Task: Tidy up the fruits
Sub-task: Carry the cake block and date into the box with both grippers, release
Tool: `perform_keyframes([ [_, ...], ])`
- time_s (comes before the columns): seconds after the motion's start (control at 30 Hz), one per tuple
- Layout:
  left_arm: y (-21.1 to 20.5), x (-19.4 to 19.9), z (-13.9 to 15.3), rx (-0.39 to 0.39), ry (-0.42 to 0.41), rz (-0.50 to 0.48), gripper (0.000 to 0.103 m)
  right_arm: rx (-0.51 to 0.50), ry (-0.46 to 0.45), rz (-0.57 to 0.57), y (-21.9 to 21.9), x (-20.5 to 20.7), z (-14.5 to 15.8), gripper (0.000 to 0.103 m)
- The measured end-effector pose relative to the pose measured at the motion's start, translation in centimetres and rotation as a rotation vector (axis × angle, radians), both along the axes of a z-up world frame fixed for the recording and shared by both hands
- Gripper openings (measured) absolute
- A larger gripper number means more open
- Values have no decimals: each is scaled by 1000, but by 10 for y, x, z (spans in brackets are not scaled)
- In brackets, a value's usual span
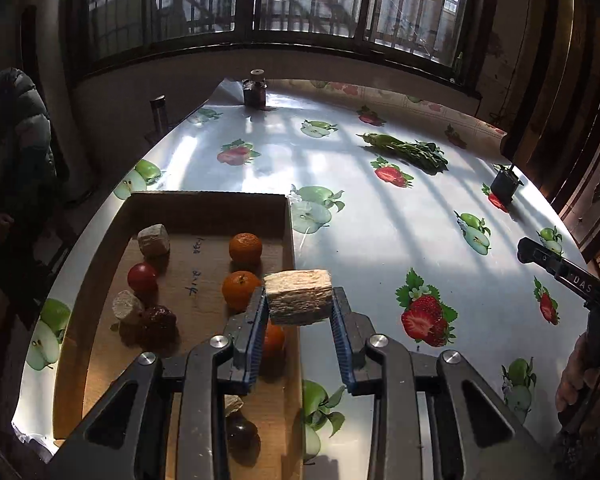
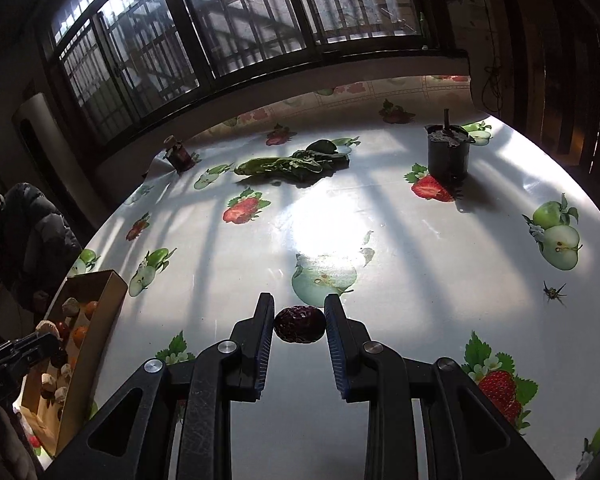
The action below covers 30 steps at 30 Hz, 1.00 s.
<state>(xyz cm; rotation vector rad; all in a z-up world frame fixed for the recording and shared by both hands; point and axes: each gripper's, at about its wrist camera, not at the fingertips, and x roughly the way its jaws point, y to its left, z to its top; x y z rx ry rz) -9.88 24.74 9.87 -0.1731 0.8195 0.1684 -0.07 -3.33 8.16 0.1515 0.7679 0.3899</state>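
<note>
The desk (image 1: 380, 240) wears a glossy, slippery fruit-print oilcloth. On its left sits a shallow cardboard box (image 1: 204, 208) holding smooth round oranges (image 1: 245, 247), a tomato (image 1: 142, 277) and pale chunks. The left gripper (image 1: 300, 300) is clenched on a fibrous, pale cane-like block (image 1: 300, 297) above the box's right wall; it probably should move left over bare cardboard before letting go. The right gripper (image 2: 300, 326) stands released around a wrinkled dark date (image 2: 300, 324) on the desk; closing gently should keep it from skidding.
</note>
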Motion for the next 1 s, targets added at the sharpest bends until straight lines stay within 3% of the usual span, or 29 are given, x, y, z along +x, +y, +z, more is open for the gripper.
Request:
perform_keyframes([
  [0.23,89,-61,-30,-8,55,206,30,20,-10,308,128,-64,17,28],
  [0.47,108,-92,-58,-51,92,207,30,-37,60,548,234,-124,-18,28],
  [0.67,111,-94,-68,-80,87,203,30,-114,72,603,266,-145,-43,29],
  [1.0,108,-91,-71,-28,76,231,31,-143,65,616,278,-154,-55,29],
])
